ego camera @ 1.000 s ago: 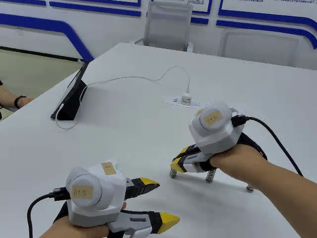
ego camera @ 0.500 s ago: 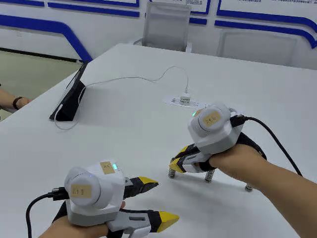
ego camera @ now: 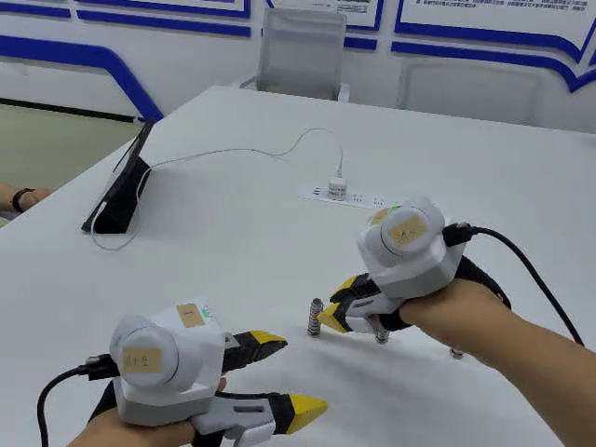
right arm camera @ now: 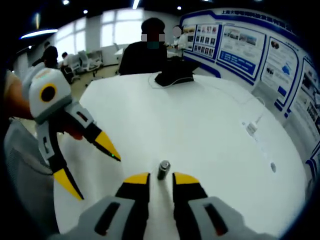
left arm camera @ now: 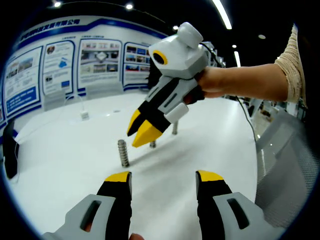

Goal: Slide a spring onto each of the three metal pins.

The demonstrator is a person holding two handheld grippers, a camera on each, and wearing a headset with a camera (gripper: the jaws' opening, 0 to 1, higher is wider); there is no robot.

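- The right hand-held gripper (ego camera: 328,318) hangs low over the white table (ego camera: 233,223). Its yellow tips are just beside the top of a spring (ego camera: 315,317), which stands upright with its pin hidden inside the coils.
- In the right gripper view, its jaws stand a narrow gap apart with bare table between them. The top of the spring sits just ahead of that gap, and nothing is held.
- In the left gripper view, those same tips sit above and to one side of the spring, not touching it.
- The left hand-held gripper (ego camera: 291,374) is near the person, well apart from the spring, with its jaws wide apart and empty.
- A second pin (left arm camera: 152,144) and a third pin (left arm camera: 175,128) stand beyond the spring, close to the right hand-held gripper. They are too small and too hidden to tell whether they carry springs.
- The step in hand looks like the end of seating this 1 spring, so at least 1 of 3 pins appears done.
- The next move probably calls for lifting the right tips straight up and clear, because a sideways brush could tip the spring or drag it off.
- After that, the other 2 pins need checking. Any bare pin needs a spring held upright, centred over the pin's tip and lowered without tilting.
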